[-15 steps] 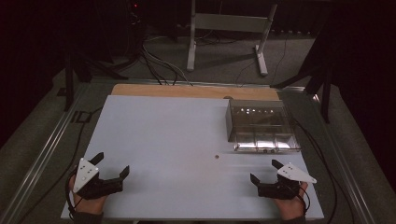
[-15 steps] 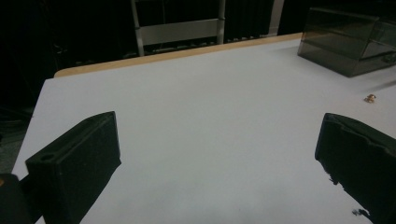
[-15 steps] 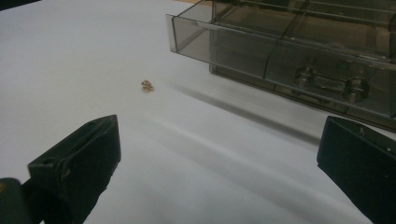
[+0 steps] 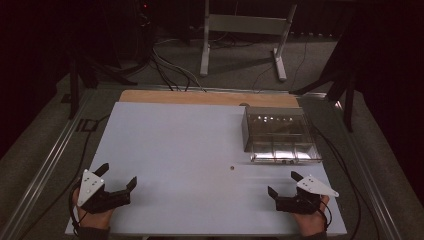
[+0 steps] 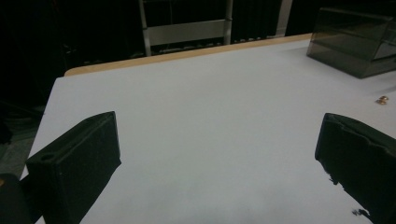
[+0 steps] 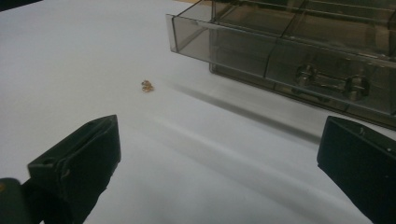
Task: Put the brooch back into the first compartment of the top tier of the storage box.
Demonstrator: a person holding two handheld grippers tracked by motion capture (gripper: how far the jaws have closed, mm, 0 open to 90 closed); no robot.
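No lettering, label, brand mark or number can be read anywhere in these views. The clear plastic drawer box [image 4: 280, 135] at right of centre in the high view carries no legible marking on its front or walls, and the white tabletop [image 4: 190, 150] is plain. A small red glow [image 4: 145, 6] at the upper left of that frame may be an indicator light, too dim to tell.

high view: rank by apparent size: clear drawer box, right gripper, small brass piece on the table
1. clear drawer box, clearly largest.
2. right gripper, open; it sits nearer the camera, but still looks smaller than the box.
3. small brass piece, a speck.
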